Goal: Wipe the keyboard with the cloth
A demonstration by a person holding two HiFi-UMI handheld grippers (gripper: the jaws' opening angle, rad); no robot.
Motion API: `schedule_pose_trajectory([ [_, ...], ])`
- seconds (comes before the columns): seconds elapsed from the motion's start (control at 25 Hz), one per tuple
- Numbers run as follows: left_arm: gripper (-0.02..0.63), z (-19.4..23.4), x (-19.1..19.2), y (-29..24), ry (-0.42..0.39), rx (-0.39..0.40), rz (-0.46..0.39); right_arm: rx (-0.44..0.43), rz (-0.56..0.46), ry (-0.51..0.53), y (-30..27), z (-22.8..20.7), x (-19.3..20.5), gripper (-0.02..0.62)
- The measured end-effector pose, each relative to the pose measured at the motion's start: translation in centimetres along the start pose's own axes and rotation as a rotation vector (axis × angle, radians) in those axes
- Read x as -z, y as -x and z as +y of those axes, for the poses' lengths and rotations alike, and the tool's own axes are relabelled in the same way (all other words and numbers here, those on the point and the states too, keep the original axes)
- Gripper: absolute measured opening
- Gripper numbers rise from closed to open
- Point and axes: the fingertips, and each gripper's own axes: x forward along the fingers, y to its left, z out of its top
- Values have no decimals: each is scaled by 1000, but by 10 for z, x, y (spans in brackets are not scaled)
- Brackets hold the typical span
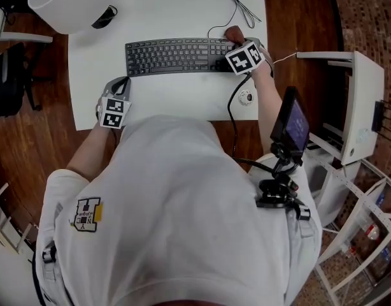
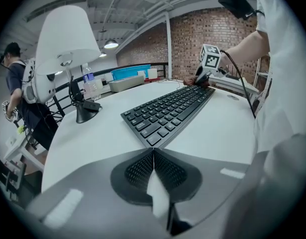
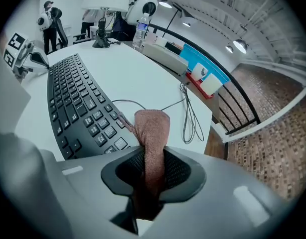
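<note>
Right gripper point(image 3: 153, 156) has its dotted black pads clamped on the cloth point(image 3: 152, 128), a brownish-pink, nubbly terry strip that stands up between the jaws and folds over at its rounded top. Cloth and gripper sit at the right end of the keyboard point(image 1: 173, 56), at its far corner, with a loose corner of the fabric lying against the outermost keys. Left gripper point(image 2: 154, 156) has its jaws pressed together with nothing between the pads, and is well off the keyboard's near left corner. The keyboard is a long, flat black slab of low matte keys on a smooth white table point(image 1: 183, 101). A thin black cable point(image 1: 237, 5) loops just beyond the keyboard's far right corner. A lamp point(image 2: 68, 39) with a white conical shade stands beyond the keyboard's left end.
</note>
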Motion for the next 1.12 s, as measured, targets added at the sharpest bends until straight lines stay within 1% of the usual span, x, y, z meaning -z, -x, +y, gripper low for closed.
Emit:
schedule_pose_trajectory([
  [0.12, 2, 0, -1, 3, 9, -8, -11, -8, 6, -29, 9, 10, 11, 94],
  [0.4, 2, 2, 0, 1, 7, -10, -35, -15, 27, -59, 25, 46, 50, 94],
  [0.64, 2, 2, -2, -1, 2, -5, -45, -24, 40, -62, 38, 70, 79, 94],
  [0.76, 2, 1, -2, 1, -3, -5, -44, -39, 47, -45, 41, 76, 88, 94],
  [0.84, 2, 0, -1, 1, -4, -3, -42, -42, 44, -22, 44, 74, 85, 94],
  [0.92, 2, 0, -1, 0, -1, -2, -41, -32, 16, -4, 47, 63, 71, 94],
  [1.12, 2, 1, 0, -2, 11, -9, -38, 3, -78, 54, 36, 29, -1, 94],
])
